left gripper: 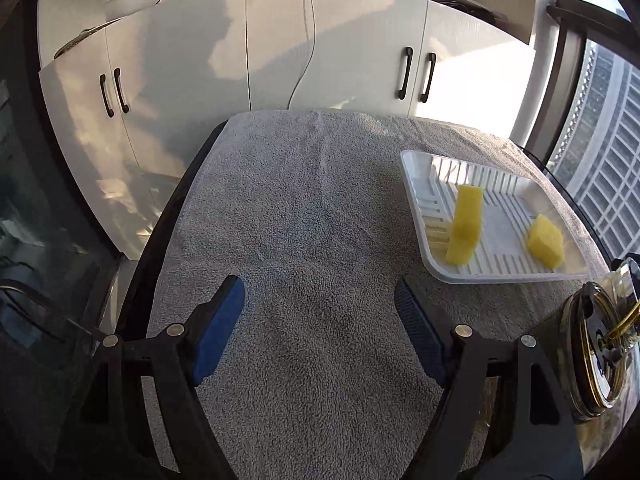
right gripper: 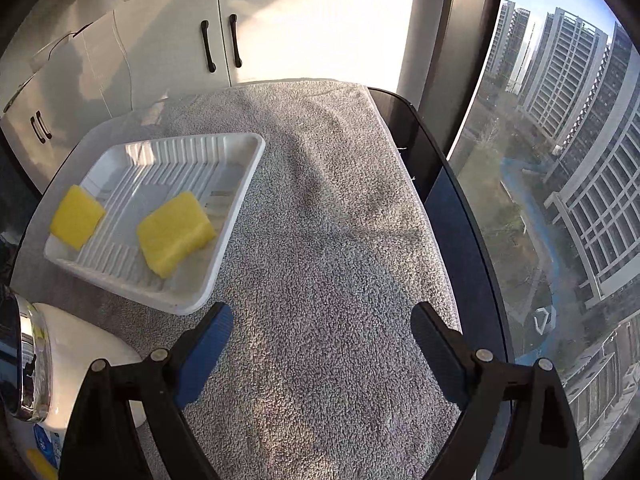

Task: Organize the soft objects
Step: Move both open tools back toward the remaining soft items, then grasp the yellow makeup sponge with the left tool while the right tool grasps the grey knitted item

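Note:
Two yellow sponges lie in a white ribbed tray (left gripper: 416, 168) (right gripper: 240, 184) on the grey towel. In the left wrist view one sponge (left gripper: 466, 226) leans on its edge against the tray's left wall and the other sponge (left gripper: 546, 242) lies near the right rim. The right wrist view shows a sponge (right gripper: 76, 216) at the tray's left rim and a sponge (right gripper: 174, 232) flat in the middle. My left gripper (left gripper: 320, 296) hangs open over bare towel, left of the tray. My right gripper (right gripper: 322, 322) is open too, over towel right of the tray. Neither holds anything.
A grey towel (left gripper: 304, 208) (right gripper: 340, 208) covers a dark round table. White cupboards (left gripper: 200, 60) stand behind it and a window (right gripper: 560, 160) is at the right. A glass jar with a metal clasp (left gripper: 600, 336) and a white appliance with a chrome rim (right gripper: 60, 364) sit by the tray.

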Tool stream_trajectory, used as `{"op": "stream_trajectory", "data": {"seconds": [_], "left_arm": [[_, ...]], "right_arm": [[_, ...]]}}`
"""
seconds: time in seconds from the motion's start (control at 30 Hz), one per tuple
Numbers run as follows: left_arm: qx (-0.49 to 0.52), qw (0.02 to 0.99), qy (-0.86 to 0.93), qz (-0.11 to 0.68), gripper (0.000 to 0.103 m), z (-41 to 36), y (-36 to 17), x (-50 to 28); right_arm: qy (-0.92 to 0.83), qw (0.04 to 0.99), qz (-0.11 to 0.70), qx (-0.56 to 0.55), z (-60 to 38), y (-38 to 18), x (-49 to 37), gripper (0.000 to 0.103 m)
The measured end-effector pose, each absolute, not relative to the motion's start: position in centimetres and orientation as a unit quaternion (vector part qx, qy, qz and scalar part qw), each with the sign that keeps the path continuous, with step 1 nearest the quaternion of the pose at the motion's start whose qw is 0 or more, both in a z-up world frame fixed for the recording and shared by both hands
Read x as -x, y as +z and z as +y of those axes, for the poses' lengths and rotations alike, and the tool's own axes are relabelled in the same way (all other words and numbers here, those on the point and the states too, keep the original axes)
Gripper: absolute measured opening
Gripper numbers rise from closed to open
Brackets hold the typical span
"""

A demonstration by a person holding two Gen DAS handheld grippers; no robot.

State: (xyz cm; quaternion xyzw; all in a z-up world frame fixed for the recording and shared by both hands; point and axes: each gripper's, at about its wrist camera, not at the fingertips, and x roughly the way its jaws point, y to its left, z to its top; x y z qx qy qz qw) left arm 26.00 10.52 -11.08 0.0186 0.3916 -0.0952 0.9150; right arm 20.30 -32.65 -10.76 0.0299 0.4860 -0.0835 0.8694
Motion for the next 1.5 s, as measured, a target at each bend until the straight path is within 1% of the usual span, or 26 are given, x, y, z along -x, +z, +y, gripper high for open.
{"op": "stream_trajectory", "data": {"seconds": [0.43, 0.77, 0.97, 1.23, 1.5], "left_arm": [[0.008, 0.911, -0.078, 0.405, 0.077, 15.7, -13.1, -17.2], [0.019, 0.906, -0.101, 0.411, 0.077, 16.0, -13.0, -9.2], [0.014, 0.904, -0.134, 0.407, 0.077, 14.6, -12.1, -5.1], [-0.023, 0.894, -0.195, 0.402, 0.077, 9.7, -11.4, -0.8], [-0.044, 0.892, -0.217, 0.393, 0.077, 6.0, -11.9, 0.2]], "right_arm": [[-0.112, 0.865, 0.488, -0.028, -34.5, -11.5, -11.6, 0.092], [-0.108, 0.864, 0.491, -0.033, -33.0, -12.2, -3.8, 0.092], [-0.09, 0.861, 0.499, -0.031, -30.9, -12.6, -0.1, 0.092], [-0.063, 0.87, 0.49, -0.005, -27.1, -12.2, 3.3, 0.092], [-0.018, 0.874, 0.486, 0.003, -22.9, -12.8, 3.5, 0.092]]}}
